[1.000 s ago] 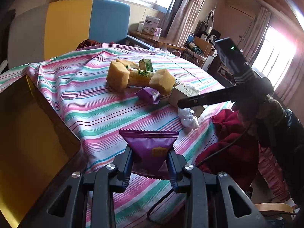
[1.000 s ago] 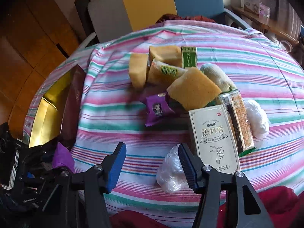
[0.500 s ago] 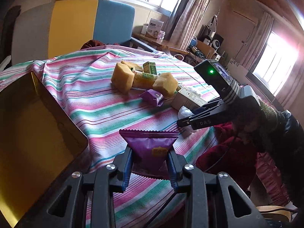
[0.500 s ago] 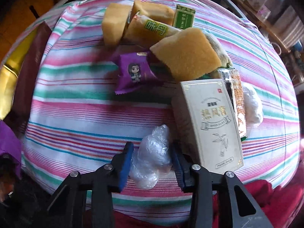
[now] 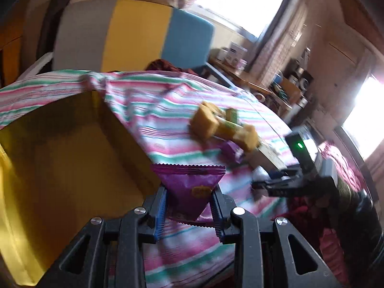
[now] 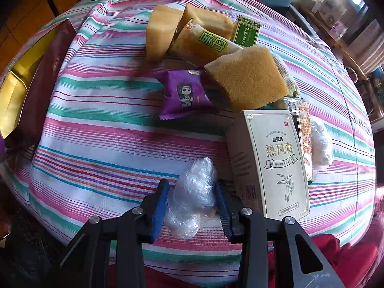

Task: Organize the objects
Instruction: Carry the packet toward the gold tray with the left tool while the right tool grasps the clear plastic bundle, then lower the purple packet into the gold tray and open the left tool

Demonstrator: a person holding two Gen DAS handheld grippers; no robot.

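Surface: striped tablecloth [image 6: 100,129] covers the table you work at; gold box [image 5: 60,158] sits at its 9 o'clock edge.
Left gripper [image 5: 189,206]: your jaws are clamped on a purple snack packet [image 5: 189,182], held beside the box.
Right gripper [image 6: 192,204]: your jaws squeeze a clear plastic wad [image 6: 192,192] lying on the cloth.
Neighbours: cream carton [image 6: 268,163] at the wad's 3 o'clock; second purple packet [image 6: 187,93] at 12; sponges [image 6: 247,76] beyond.
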